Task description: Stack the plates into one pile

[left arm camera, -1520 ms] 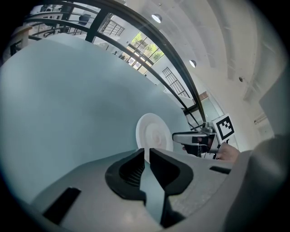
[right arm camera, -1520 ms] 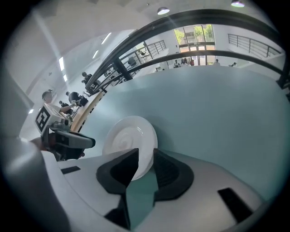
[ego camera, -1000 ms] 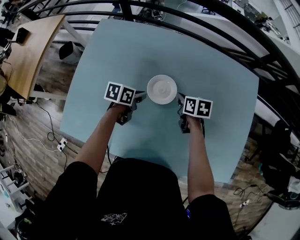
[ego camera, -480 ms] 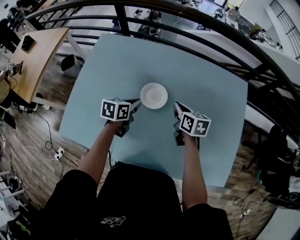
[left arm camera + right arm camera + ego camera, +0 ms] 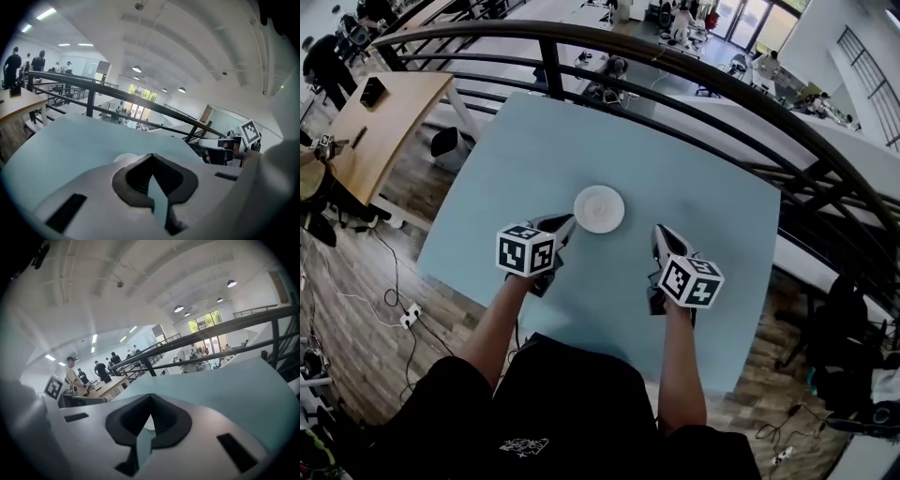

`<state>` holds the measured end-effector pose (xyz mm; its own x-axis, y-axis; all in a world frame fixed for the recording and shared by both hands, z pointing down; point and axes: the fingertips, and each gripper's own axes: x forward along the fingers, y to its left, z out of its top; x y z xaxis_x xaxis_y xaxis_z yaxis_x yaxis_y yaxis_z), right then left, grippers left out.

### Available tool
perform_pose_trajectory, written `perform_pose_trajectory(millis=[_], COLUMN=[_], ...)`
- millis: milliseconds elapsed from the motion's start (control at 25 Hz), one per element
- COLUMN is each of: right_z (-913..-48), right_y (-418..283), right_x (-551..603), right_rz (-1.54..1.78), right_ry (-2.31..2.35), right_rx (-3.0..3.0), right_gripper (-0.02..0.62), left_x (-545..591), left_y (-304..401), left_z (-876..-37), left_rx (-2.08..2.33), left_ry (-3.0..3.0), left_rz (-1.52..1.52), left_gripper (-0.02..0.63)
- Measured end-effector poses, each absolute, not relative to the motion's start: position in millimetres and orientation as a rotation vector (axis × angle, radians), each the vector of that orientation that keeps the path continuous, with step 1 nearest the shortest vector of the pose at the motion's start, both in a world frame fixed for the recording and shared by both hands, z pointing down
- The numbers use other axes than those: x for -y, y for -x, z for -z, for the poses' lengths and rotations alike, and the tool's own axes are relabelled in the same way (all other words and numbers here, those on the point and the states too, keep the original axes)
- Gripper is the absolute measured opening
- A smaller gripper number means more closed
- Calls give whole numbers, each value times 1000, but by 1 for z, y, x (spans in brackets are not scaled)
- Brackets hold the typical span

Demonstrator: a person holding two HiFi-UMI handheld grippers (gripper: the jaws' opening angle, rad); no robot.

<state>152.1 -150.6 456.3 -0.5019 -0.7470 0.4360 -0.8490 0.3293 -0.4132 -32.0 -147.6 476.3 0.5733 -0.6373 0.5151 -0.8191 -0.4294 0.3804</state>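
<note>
White plates (image 5: pixel 600 208) sit as one pile on the surface (image 5: pixel 712 178), just ahead of and between the left gripper (image 5: pixel 563 223) and right gripper (image 5: pixel 660 232). Both sets of fingers (image 5: pixel 553 226) are pressed together, empty and about equally near.

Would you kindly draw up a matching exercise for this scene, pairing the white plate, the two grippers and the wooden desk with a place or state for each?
Column one
1. white plate
2. left gripper
3. right gripper
4. wooden desk

Column two
A. shut and empty, to the right of the plate in the head view
B. resting near the middle of the light blue table
C. standing off past the blue table's left edge
D. shut and empty, to the left of the plate in the head view

Pairs: 1-B, 2-D, 3-A, 4-C
</note>
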Motion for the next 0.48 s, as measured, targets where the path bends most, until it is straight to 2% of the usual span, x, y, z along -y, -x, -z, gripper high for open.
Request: perform_pose_trajectory(millis=[480], right_z=[-380], right_y=[-158], right_x=[134], right_rz=[-607], right_ry=[-1600], right_rx=[2509], right_gripper=[6], left_x=[138], left_y=[37], left_z=[-403], left_rx=[1283], left_ry=[-2395], left_rz=[-276], left_gripper=[8])
